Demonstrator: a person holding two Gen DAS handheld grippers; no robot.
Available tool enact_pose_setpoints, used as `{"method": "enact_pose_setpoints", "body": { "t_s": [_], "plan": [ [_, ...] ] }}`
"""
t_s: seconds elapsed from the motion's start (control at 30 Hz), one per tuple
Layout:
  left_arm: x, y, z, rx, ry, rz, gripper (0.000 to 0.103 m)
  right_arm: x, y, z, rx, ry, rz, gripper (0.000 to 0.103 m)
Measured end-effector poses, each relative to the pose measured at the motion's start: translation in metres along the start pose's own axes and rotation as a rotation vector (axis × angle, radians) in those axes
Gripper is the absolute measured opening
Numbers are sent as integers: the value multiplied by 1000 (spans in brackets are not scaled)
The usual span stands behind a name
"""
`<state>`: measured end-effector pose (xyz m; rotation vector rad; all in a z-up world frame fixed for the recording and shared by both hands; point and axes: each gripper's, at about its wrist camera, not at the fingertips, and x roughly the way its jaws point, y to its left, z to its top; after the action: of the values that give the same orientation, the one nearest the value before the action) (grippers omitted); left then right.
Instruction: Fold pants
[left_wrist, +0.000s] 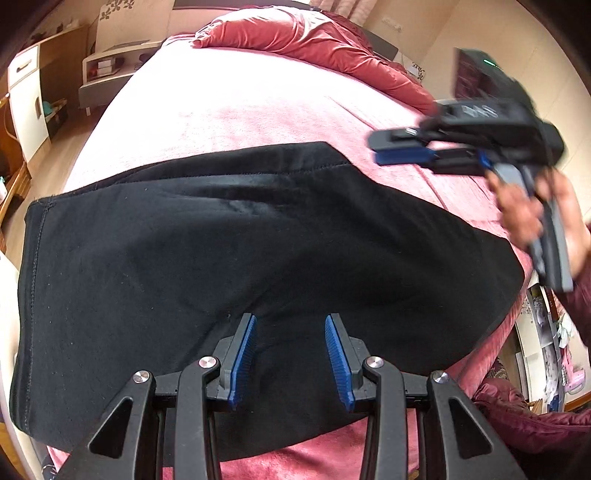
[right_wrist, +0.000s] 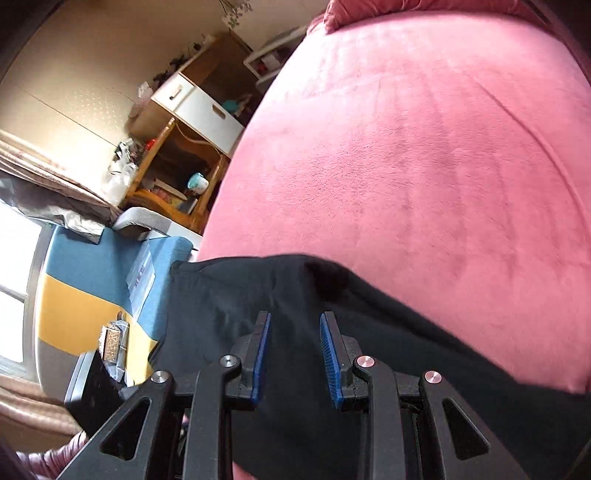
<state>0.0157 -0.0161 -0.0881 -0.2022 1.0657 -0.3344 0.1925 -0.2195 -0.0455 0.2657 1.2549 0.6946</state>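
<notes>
Black pants (left_wrist: 258, 240) lie folded into a wide flat band across the pink bed (left_wrist: 240, 103). My left gripper (left_wrist: 291, 317) hovers over their near edge, open, with nothing between its blue pads. To the right, a hand (left_wrist: 517, 210) holds my right gripper (left_wrist: 375, 147) above the bed past the pants' right end; it is blurred and lies sideways. In the right wrist view my right gripper (right_wrist: 295, 314) is open and empty over the black pants (right_wrist: 229, 295), with the bed (right_wrist: 406, 147) beyond.
A rumpled red duvet (left_wrist: 314, 33) lies at the head of the bed. A white cabinet (left_wrist: 26, 96) and wooden shelves (right_wrist: 177, 155) stand to the left of the bed. A blue and yellow surface (right_wrist: 85, 280) lies below the bed's edge.
</notes>
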Motion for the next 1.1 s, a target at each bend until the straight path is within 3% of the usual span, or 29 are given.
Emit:
{"method": "enact_pose_setpoints", "body": {
  "t_s": [0.17, 0.23, 0.27, 0.3, 0.37, 0.47, 0.63, 0.73, 0.8, 0.87, 0.97, 1.1],
  "plan": [
    [3, 9, -3, -21, 15, -4, 39, 44, -1, 15, -22, 103, -4, 31],
    [4, 12, -4, -24, 18, -7, 39, 51, 2, 15, -37, 120, 12, 26],
    [3, 12, -6, -25, 20, -6, 39, 54, 5, 15, -62, 119, 3, 9],
    [4, 13, -7, -30, 24, -5, 39, 56, 9, 15, -84, 111, -13, 7],
    [8, 16, -7, -57, 32, -4, 39, 51, 15, 18, -123, 55, -60, 6],
    [9, 26, -13, -96, 31, -20, 39, 39, 10, 29, -74, -37, -88, 5],
    [9, 26, -9, -76, 44, 0, 39, 78, 0, 23, -62, 27, -186, 5],
    [5, 25, -5, -83, 47, -3, 39, 73, -5, 24, 9, 2, -156, 8],
    [6, 22, 1, -93, 46, 6, 39, 66, -5, 23, 27, -14, -153, 29],
    [1, 25, 2, -102, 29, 39, 40, 53, -6, 19, 42, -46, -159, 38],
    [-10, 34, 2, -135, -2, 115, 40, 27, -5, 9, 73, -116, -162, 38],
    [-30, 61, 0, -256, -58, 223, 40, -12, 1, -15, 82, -189, -136, 38]
  ]
}}
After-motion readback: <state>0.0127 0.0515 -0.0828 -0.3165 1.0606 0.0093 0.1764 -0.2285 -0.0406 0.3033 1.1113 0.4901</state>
